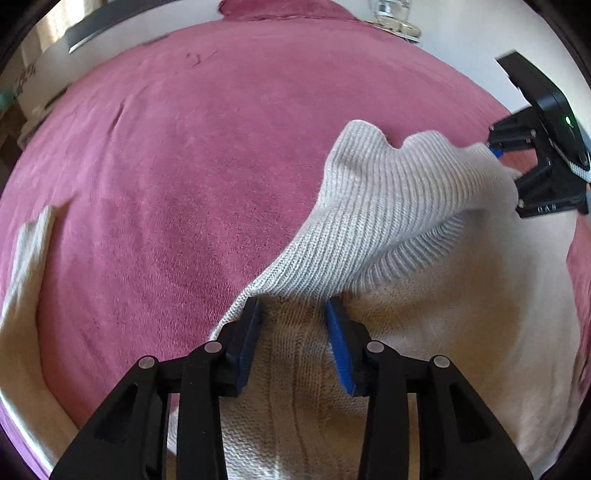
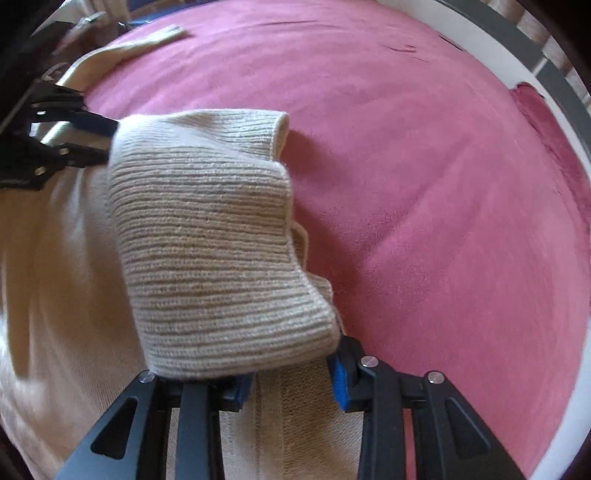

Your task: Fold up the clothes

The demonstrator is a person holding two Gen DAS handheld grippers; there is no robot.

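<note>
A cream ribbed knit sweater lies on a pink cover. Its ribbed band is lifted and stretched between the two grippers. My left gripper has its jaws around the band's near end, with knit fabric between the blue pads. My right gripper shows at the right of the left wrist view, holding the band's far end. In the right wrist view the band drapes over my right gripper, hiding its left fingertip. The left gripper grips the far end. A sleeve lies flat at the left.
The pink cover spreads wide beyond the sweater. A white and dark frame edge runs along its far side. A glass object stands past the cover's far edge. A folded pink corner lies at the right.
</note>
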